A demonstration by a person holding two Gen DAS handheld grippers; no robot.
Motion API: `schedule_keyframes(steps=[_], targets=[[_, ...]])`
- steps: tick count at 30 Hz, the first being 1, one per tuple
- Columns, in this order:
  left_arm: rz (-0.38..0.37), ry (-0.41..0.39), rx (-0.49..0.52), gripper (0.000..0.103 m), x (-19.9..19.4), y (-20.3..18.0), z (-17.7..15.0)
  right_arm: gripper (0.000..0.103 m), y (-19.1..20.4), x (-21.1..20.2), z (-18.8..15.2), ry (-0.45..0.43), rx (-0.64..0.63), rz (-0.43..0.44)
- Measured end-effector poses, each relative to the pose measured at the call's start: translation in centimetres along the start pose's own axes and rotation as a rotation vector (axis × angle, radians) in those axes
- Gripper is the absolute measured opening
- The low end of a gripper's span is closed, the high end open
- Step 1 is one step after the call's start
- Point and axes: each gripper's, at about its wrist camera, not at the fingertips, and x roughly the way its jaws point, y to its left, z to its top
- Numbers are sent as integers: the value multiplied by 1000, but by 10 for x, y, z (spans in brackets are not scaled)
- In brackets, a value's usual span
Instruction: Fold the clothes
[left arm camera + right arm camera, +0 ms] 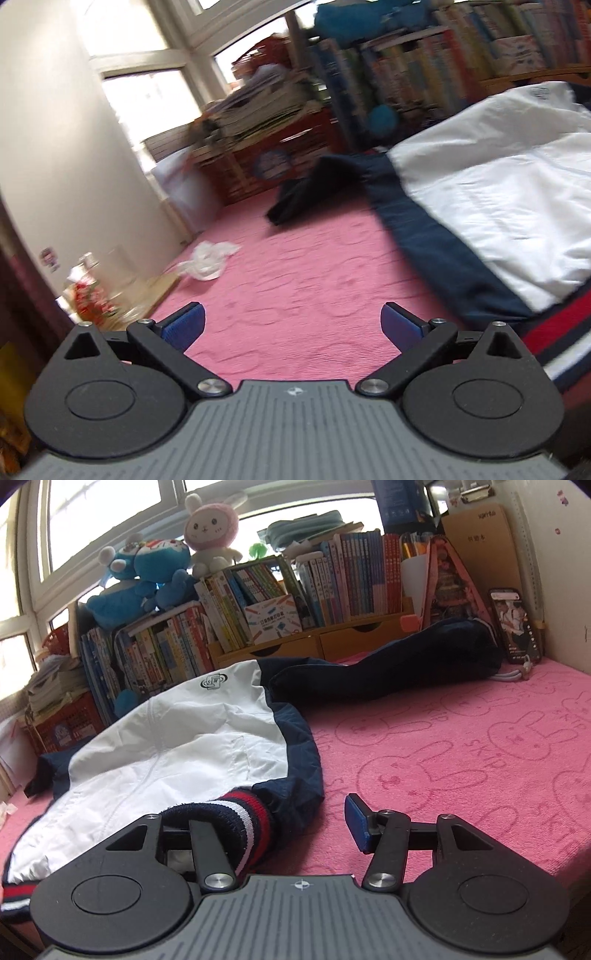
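Note:
A white and navy jacket (177,738) lies spread on the pink bed cover (461,760), with a logo near its far end. Its red, white and navy striped cuff (236,816) rests over the left finger of my right gripper (284,823), hiding that pad. The jaws stand wide and open, and the right blue pad (356,823) is bare. In the left wrist view the same jacket (498,199) fills the right side. My left gripper (293,325) hovers open over bare pink cover (295,266), left of the jacket's navy edge (436,251).
A dark navy piece of clothing (388,672) stretches along the back by the bookshelf (332,587). A phone (515,626) leans against the right wall. Plush toys (147,576) sit on the books. A crumpled white scrap (207,260) and bottles (88,291) are at the bed's left edge.

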Motion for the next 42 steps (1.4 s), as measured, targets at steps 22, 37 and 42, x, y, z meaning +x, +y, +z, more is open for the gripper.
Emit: schedule_keyframes(steps=[22, 37, 42], targets=[[-786, -299, 256, 103, -87, -188, 51, 53, 4, -9, 1, -64, -14, 47], [-374, -39, 63, 103, -29, -88, 43, 56, -15, -2, -12, -68, 38, 102], [-745, -165, 147, 103, -76, -124, 56, 56, -15, 4, -10, -63, 41, 121]])
